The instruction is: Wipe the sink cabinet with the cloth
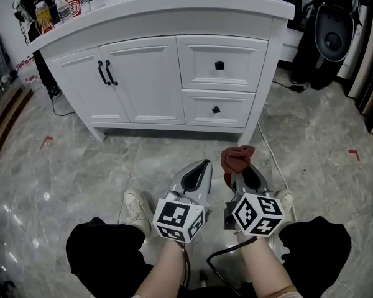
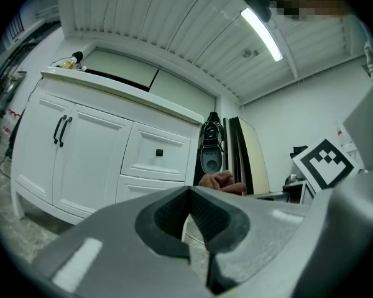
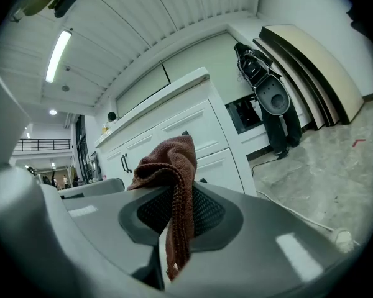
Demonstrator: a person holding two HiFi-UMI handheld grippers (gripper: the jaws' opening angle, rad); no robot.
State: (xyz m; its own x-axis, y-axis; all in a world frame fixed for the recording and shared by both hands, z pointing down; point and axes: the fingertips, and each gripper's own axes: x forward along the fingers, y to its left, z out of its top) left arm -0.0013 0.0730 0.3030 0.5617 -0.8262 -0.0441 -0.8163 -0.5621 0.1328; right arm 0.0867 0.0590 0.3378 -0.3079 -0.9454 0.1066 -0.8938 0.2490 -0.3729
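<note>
Your right gripper pinches the brown cloth by 1 fold; left gripper closed, empty. Rubbing the sink cabinet could tug it free.

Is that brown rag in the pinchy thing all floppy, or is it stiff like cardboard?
Probably floppy: the cloth bunches above the right tool, whose jaws are shut on it, and a strip droops straight down between them. It looks light, since that small pinch holds it all up. Its knitted weave seems grippy rather than slippery, so it likely won't slide out.
</note>
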